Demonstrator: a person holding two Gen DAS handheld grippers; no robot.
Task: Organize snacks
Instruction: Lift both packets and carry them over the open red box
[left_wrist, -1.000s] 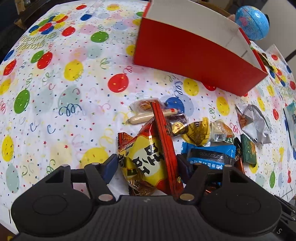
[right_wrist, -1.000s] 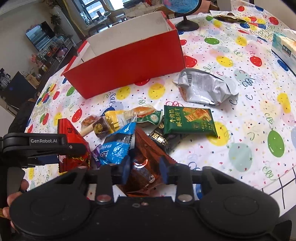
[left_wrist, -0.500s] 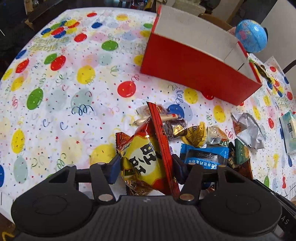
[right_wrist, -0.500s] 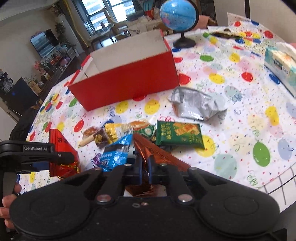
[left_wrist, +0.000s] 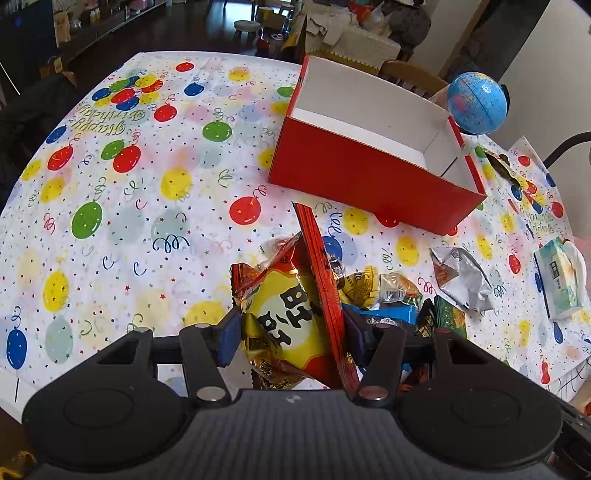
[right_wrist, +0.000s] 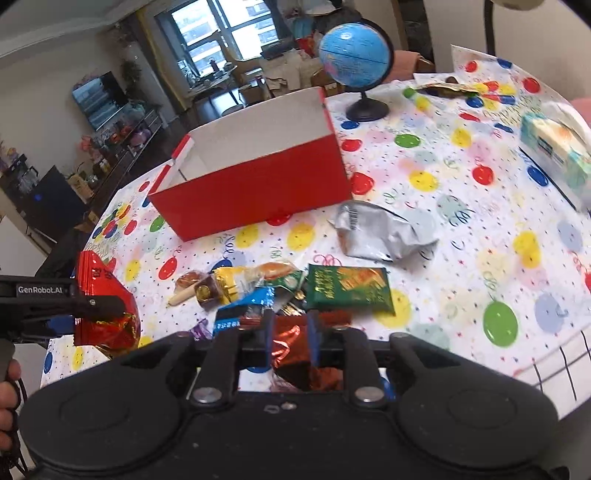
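The red-and-yellow snack bag (left_wrist: 291, 321) sits pinched between the jaws of the left gripper (left_wrist: 290, 334), lifted clear of the worktop (left_wrist: 122, 236); its lower end is cut off behind the gripper body, and its print is too distorted to read. The right gripper (right_wrist: 290, 334) has its jaws clamped on a crinkled copper-red foil packet (right_wrist: 286, 341); those jaws have just been opening a little, the foil between them all the while. Most of that packet is hidden under the gripper, so its label cannot be made out. Just beyond it lies the snack heap: a blue packet (right_wrist: 243, 310), a green cracker packet (right_wrist: 349, 288), a yellow wrapper (right_wrist: 227, 282) and small sweets, overlapping so that some edges are lost. To the right of the heap a crumpled silver bag (right_wrist: 380, 232) lies apart. Farther off stands the open red box (left_wrist: 373, 170), its floor only partly visible behind the near wall. A globe (right_wrist: 354, 51) stands beyond the box, and a tissue pack (right_wrist: 554, 147) is cut by the right edge. At the left edge part of a hand (right_wrist: 7, 391) shows, blurred.
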